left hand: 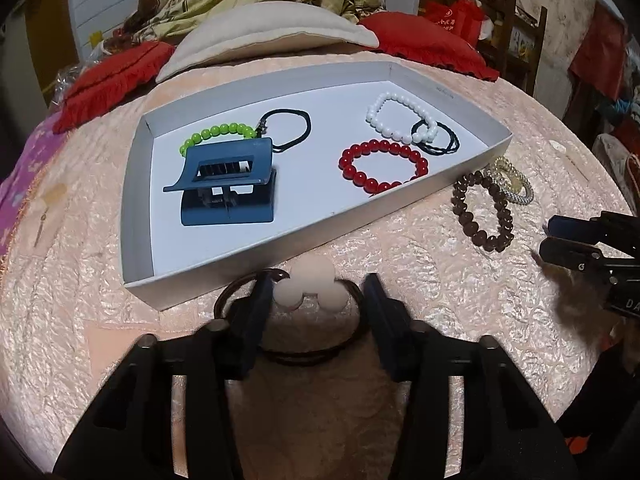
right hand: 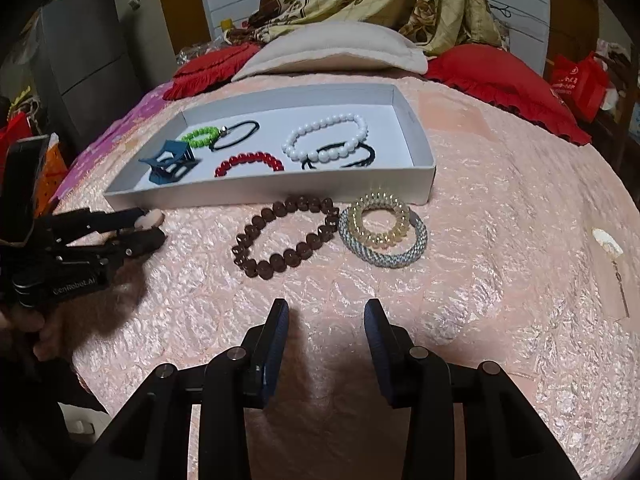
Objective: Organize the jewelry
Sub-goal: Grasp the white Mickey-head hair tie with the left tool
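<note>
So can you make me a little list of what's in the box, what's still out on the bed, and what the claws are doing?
in the box: blue hair clip, green bracelet, red bracelet, white bracelet, two black hair ties
still out: brown bracelet, clear coil tie, silver bangle
left claw: around a dark hair tie with pale balls; grip unclear
right claw: open, holding nothing

red bracelet (left hand: 383,166), green bracelet (left hand: 218,134), perhaps dark-brown beads (right hand: 286,237)
</note>
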A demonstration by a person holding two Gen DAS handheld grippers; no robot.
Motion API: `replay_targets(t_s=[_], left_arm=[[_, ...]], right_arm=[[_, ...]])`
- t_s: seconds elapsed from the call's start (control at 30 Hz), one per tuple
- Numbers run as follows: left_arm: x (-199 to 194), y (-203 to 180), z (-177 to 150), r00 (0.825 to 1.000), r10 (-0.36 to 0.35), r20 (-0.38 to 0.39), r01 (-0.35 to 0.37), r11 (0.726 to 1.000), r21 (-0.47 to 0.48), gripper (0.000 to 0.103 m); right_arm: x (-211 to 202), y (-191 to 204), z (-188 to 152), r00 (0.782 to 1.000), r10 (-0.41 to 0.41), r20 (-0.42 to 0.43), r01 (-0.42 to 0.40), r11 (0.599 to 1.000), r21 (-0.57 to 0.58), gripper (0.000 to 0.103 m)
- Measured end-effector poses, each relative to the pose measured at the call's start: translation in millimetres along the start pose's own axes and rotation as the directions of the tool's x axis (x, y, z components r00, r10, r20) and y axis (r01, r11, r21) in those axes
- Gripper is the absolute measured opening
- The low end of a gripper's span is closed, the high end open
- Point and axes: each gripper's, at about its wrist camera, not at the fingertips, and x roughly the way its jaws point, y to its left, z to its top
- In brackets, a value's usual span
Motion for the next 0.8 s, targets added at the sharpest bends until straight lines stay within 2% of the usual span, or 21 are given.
replay_targets(t_s=[0.13, 0.3, 0.43, 0.7, 0.8], left_arm=[[-1, 0, 0, 1.0, -0.003, 0.005, 0.003, 1.0, -0.013, 0.036], [-6, 0, 0, 1.0, -0.006, 0.024, 0.007, 1.0, -0.021, 0.036], [-14, -1, 2, 0.998, -0.019, 0.054, 0.021, 0.999, -0.028, 0.036], [-17, -11, 1, 0.998, -0.028, 0.062, 0.029, 1.0, -0.012, 0.036], [-18, -11, 2, 0.997, -0.027, 0.066, 0.027, 1.0, -0.009, 0.036]], right_arm=[[-6, -6, 4, 0.997, 0.068, 0.036, -0.07, 0.996, 0.058, 0.037], [-4, -11, 6, 0.997, 0.062, 0.04, -0.066, 0.993, 0.099, 0.037], [-1, -8, 10, 0.991, 0.118, 0.058, -0.125, 0.985, 0.119, 0.037], [31, 5, 31, 0.997, 0.078, 0.017, -0.079, 0.988, 0.135, 0.037], [25, -2, 35, 0.996, 0.077, 0.05, -0.085, 0.981, 0.174, 0.037]])
